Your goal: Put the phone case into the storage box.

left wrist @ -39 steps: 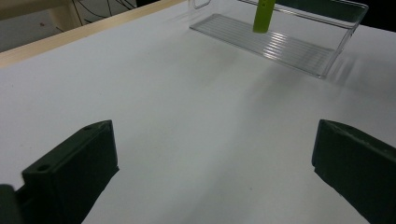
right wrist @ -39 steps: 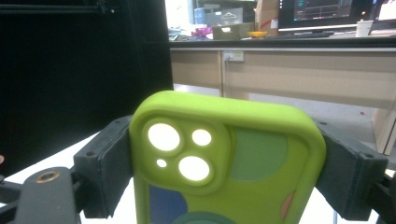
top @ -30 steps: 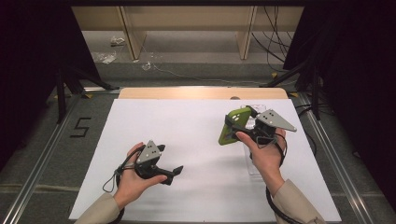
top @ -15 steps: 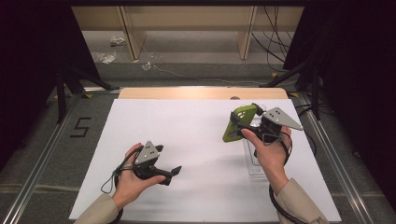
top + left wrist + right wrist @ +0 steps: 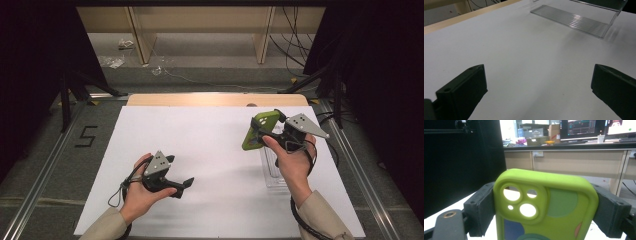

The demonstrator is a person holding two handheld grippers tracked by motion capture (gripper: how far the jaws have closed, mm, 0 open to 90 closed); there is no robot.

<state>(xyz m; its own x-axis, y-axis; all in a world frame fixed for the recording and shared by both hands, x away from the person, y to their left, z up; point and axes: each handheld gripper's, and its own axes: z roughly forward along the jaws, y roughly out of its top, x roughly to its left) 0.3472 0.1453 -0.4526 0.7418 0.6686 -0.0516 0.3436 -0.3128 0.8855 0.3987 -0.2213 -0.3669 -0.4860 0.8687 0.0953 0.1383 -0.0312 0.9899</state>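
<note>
Both forearms wear light beige sleeves. Each hand carries black tongs, the left tongs [image 5: 189,183] and the right tongs [image 5: 261,131], each topped by a grey three-cornered plate with small dark dots. A black cable loops from each. The jaws are blocky, matt black, with small screw holes.

This is a lab or office workroom: a counter [image 5: 150,150] covered in white sheeting sits inside a metal rail frame [image 5: 45,165] with black curtains [image 5: 30,60] around it. Behind stand desks [image 5: 579,160] with lit computer monitors [image 5: 579,128], boxes and loose cables [image 5: 295,35].
</note>
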